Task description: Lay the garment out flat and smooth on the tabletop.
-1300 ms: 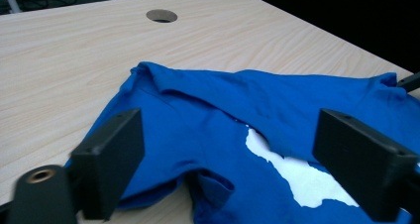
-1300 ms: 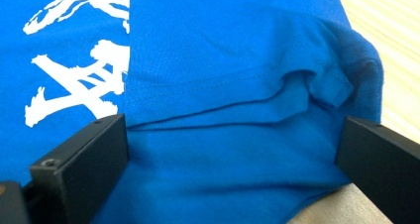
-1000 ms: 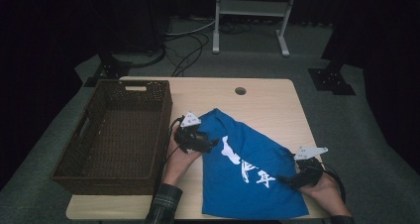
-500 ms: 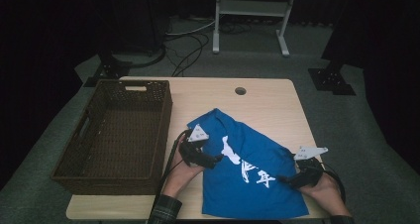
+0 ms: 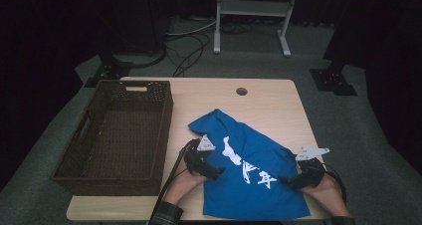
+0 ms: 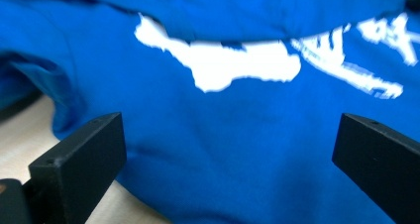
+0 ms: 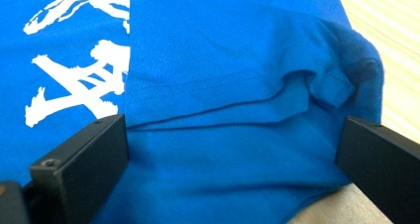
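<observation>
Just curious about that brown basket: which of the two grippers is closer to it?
Left. The left gripper sits at the blue shirt's near-left edge, just right of the wicker basket; the right gripper is at the shirt's far side.

Matt blue cloth shirt — woven basket

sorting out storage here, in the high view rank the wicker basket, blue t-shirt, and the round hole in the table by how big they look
1. Wicker basket: takes the most area.
2. Blue t-shirt: somewhat less, though it lies folded over and nearer the camera, so the gap with the basket is unsure.
3. Round hole in the table: by far the smallest.
</observation>
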Demonstrator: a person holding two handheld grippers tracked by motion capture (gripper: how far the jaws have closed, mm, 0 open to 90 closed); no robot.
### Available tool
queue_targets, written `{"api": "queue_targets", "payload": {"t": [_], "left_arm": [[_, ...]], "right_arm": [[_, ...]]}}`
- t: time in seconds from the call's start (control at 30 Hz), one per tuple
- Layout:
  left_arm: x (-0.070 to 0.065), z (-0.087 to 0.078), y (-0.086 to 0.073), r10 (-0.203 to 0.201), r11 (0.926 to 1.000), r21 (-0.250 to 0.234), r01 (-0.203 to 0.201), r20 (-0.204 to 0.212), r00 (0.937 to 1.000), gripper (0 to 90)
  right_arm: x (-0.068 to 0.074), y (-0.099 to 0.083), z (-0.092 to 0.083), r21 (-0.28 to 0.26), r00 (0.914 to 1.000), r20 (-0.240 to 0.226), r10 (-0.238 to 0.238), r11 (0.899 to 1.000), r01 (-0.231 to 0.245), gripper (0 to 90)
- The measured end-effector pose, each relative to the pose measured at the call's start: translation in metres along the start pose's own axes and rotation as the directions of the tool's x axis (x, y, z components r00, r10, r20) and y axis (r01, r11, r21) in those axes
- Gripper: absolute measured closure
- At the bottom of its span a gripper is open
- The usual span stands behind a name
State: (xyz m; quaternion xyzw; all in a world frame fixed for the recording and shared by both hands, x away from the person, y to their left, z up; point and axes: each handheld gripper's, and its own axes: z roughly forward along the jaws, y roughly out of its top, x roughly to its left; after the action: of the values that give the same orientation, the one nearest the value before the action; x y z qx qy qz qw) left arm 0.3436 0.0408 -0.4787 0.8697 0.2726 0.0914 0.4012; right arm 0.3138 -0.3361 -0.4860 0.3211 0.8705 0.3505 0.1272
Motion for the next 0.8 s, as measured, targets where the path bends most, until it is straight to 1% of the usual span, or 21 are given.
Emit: {"api": "queue_targets", "payload": {"t": [0.07, 0.1, 0.23, 0.3, 0.33, 0.47, 0.6, 0.8], "left_arm": [[0.0, 0.004, -0.001, 0.0, 0.9998, 0.019, -0.001, 0.004, 1.0, 0.1], [-0.001, 0.005, -0.001, 0.008, 0.9997, 0.025, -0.008, 0.003, 1.0, 0.1], [-0.002, 0.006, -0.002, 0.025, 0.9993, 0.027, -0.024, -0.007, 0.9997, 0.2], [-0.003, 0.007, -0.002, 0.048, 0.998, 0.041, -0.047, -0.023, 0.9986, 0.2], [-0.006, 0.008, -0.002, 0.072, 0.9961, 0.054, -0.07, -0.038, 0.9967, 0.2], [-0.006, 0.008, -0.001, 0.073, 0.996, 0.055, -0.071, -0.036, 0.9967, 0.0], [-0.006, 0.008, -0.002, 0.073, 0.996, 0.055, -0.071, -0.036, 0.9967, 0.0], [-0.006, 0.008, -0.002, 0.074, 0.9959, 0.055, -0.072, -0.037, 0.9966, 0.1]], "right_arm": [[0.0, 0.0, 0.0, 0.0, 1.0, 0.0, 0.0, 1.0, 0.0, 0.0], [0.0, 0.0, 0.0, 0.0, 1.0, 0.0, 0.0, 1.0, 0.0, 0.0], [0.0, 0.0, 0.0, 0.0, 1.0, 0.0, -0.001, 1.0, 0.001, 0.0], [0.0, 0.0, -0.001, 0.002, 1.0, 0.002, 0.001, 1.0, -0.001, 0.0], [0.0, 0.0, -0.001, 0.003, 1.0, 0.002, 0.001, 1.0, -0.001, 0.0], [0.0, 0.001, -0.004, -0.005, 0.9998, -0.001, 0.018, 1.0, -0.018, 0.0], [-0.001, 0.004, -0.012, -0.045, 0.9994, -0.006, 0.033, 0.998, -0.034, 0.0], [0.0, 0.008, -0.018, -0.082, 0.9991, -0.013, 0.041, 0.996, -0.042, 0.0]]}}
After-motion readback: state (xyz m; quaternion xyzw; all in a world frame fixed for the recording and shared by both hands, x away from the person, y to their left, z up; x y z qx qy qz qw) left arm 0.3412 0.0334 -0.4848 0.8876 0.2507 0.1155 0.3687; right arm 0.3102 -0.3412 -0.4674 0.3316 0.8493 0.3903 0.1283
